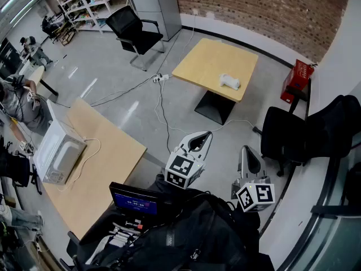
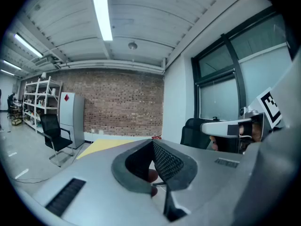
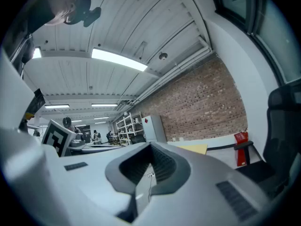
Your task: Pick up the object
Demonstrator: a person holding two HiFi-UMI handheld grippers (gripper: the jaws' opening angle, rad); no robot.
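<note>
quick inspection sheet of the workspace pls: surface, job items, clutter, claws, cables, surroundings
surface: far wooden table, tan top on a dark base
job's things: white object lying on the far wooden table
clutter: microwave on the near table; small screen and black bag close to the person
claws: left claw and right claw both shut, empty, well short of the white object
cables: power strip and cables on the floor
surroundings: black office chair, brick wall, red box

The table is pale yellow wood, the object on it white. The wall is red-brown brick. The left gripper and right gripper are grey, with black-and-white square markers. The chair is black.
</note>
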